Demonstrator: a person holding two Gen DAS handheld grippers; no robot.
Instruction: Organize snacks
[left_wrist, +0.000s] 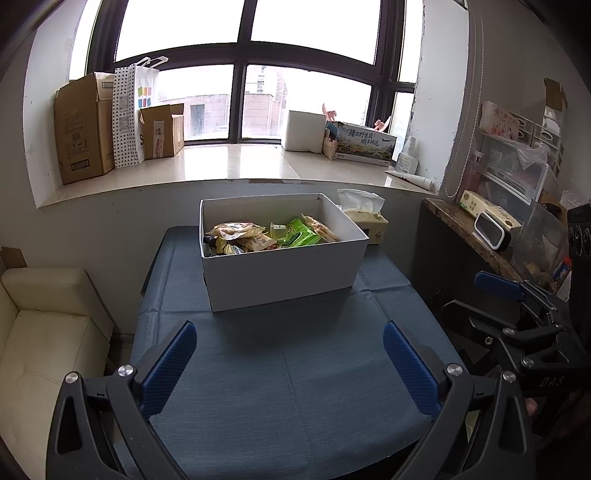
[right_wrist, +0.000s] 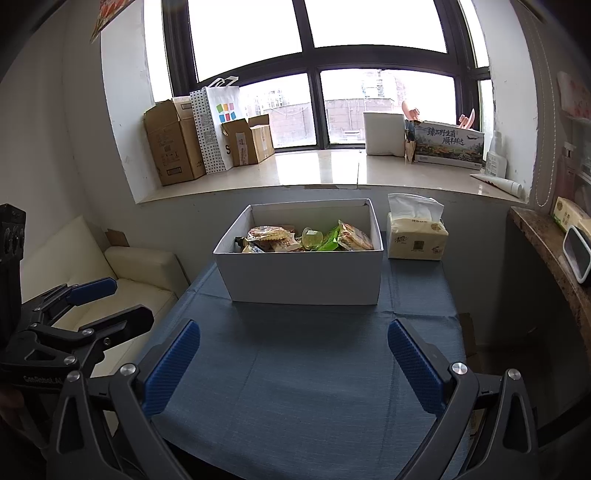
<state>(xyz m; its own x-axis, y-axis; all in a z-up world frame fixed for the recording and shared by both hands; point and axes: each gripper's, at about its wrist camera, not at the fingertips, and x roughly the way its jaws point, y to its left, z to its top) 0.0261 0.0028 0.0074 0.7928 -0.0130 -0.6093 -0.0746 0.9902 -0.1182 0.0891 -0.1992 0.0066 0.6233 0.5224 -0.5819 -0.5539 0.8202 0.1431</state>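
1. Left wrist view: table w/ blue cloth (left_wrist: 295, 369) fills centre & lower frame; cloth bare in front of the box.
2. White box (left_wrist: 280, 275), open top, centre frame, at table's far end. Right wrist view: same box (right_wrist: 303, 275), centre.
3. Snacks (left_wrist: 258, 236) inside the box, loose pile: tan/orange packets at left, green packet (left_wrist: 301, 232) right of centre, another orange packet beside it. Right wrist view: snacks (right_wrist: 306, 238) sit below the rim.
4. Tissue pack (right_wrist: 415, 236), right of box, just beside it, tissue sticking up; upper-centre right in frame.
5. Left gripper (left_wrist: 290, 363), lower frame: blue fingers spread wide, nothing between them, above bare cloth, well short of box.
6. Right gripper (right_wrist: 293, 356), lower frame: also spread wide, empty, over cloth near the table's front edge.
7. Cardboard boxes (left_wrist: 85, 129) on window ledge, upper left.
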